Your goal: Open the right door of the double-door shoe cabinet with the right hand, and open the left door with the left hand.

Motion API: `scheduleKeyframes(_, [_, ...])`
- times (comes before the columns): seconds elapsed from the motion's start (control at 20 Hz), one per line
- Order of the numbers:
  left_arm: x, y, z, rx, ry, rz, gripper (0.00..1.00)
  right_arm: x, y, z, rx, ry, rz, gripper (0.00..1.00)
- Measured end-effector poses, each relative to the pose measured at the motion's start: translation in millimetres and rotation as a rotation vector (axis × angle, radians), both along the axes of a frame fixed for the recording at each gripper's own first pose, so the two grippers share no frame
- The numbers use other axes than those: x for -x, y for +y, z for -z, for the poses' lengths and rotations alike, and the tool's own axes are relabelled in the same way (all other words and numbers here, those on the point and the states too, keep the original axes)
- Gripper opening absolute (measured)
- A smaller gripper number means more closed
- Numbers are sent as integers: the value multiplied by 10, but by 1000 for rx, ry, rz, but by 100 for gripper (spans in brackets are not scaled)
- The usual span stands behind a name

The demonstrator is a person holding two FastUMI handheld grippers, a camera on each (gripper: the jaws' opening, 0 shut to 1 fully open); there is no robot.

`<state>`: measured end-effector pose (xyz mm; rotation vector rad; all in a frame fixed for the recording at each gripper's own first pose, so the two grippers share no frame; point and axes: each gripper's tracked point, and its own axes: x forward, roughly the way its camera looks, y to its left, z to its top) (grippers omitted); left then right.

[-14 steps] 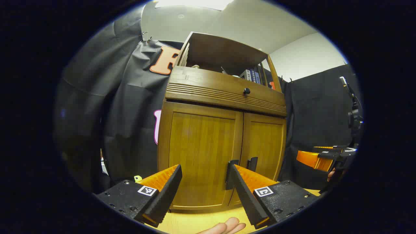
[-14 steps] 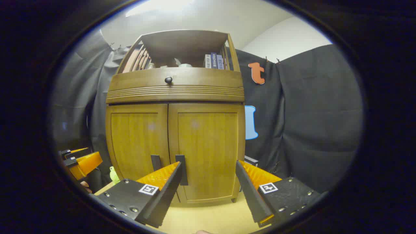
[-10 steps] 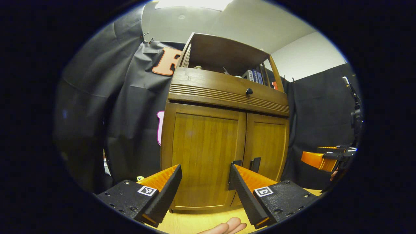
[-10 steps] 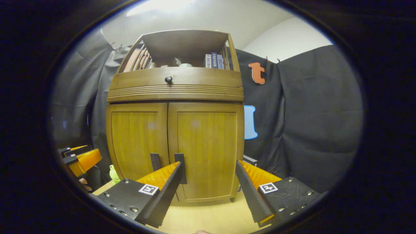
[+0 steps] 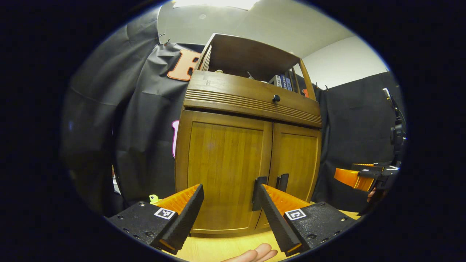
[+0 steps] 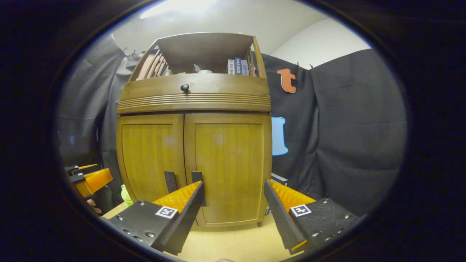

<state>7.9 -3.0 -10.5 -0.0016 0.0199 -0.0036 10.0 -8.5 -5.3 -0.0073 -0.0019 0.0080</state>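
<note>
Brown wood, grain running vertically: we see the shoe cabinet standing upright on a pale wooden floor, against the black cloth wall. Both lower doors sit flush and closed. In the left gripper view the left door faces us almost squarely, and the right door recedes beyond it. In the right gripper view we note the right door straight ahead.

Two dark upright handles sit side by side at the centre seam. The left handle lies just behind the tip of one finger of the left gripper; we cannot tell whether they touch. The right handle is likewise partly hidden behind one finger of the right gripper; contact is unclear.

Both grippers have their fingers spread wide with nothing between them, each aimed at the lower door area. We also see the right gripper off to the side in the left gripper view, well apart from the cabinet.

Above the doors runs a ribbed drawer front with a small dark knob. The open shelf on top holds a few books. A small green object sits on the floor beside the cabinet's left edge. A person's fingertips show at the bottom of the left gripper view.
</note>
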Motion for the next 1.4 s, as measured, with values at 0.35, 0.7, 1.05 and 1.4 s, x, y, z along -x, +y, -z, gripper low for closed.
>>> scheduleKeyframes(0.35, [-25,35,-7,-20,-9,-2,87,-320,318,242,-4,36,-45,97])
scheduleKeyframes(0.7, [-134,259,-13,-15,-8,-30,94,-935,722,464,69,65,-109,96])
scheduleKeyframes(1.05, [-199,359,69,0,16,-62,94,-1426,1235,795,44,85,-221,98])
scheduleKeyframes(1.4, [-275,154,234,35,64,-42,88,-1600,1212,1011,-2,181,-305,29])
